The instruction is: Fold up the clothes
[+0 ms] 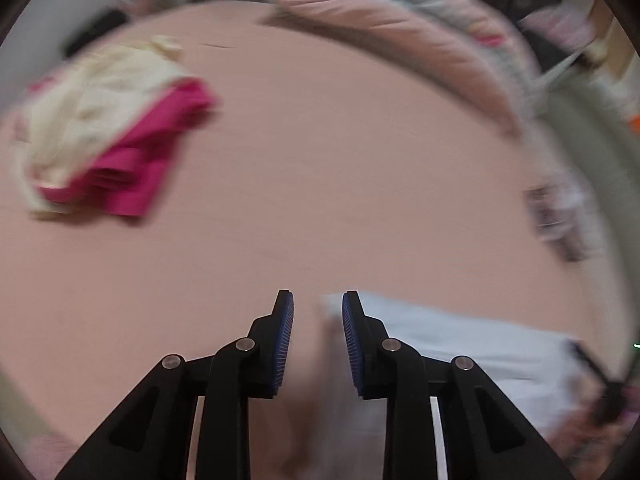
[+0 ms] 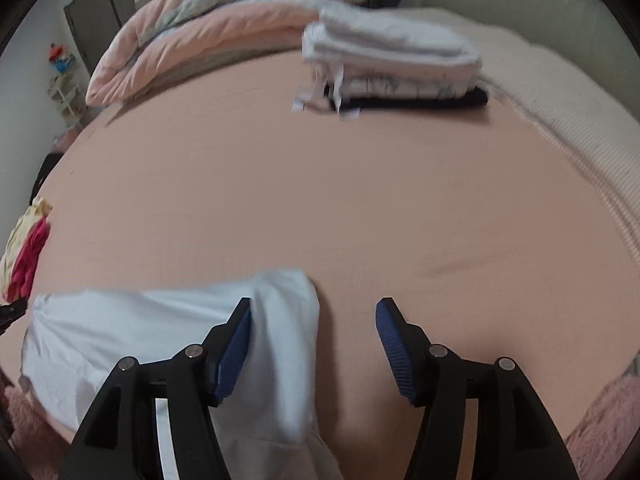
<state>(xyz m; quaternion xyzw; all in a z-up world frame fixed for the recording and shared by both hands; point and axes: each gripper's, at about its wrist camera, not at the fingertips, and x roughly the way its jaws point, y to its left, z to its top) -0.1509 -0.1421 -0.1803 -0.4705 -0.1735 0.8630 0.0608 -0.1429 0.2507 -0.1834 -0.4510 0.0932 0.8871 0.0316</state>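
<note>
Garment on the near bed, folded stack behind, crumpled heap far left.

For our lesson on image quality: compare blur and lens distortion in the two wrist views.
Left wrist view: heavy motion blur smears the pink garment and quilt; left gripper stays sharp. Right wrist view: clearer, folded stack slightly soft. Both: fisheye bulges the bed, corners dark.

Matt pink cloth bedsheet, soft pale blue cloth garment, ribbed blue gripper pads.
</note>
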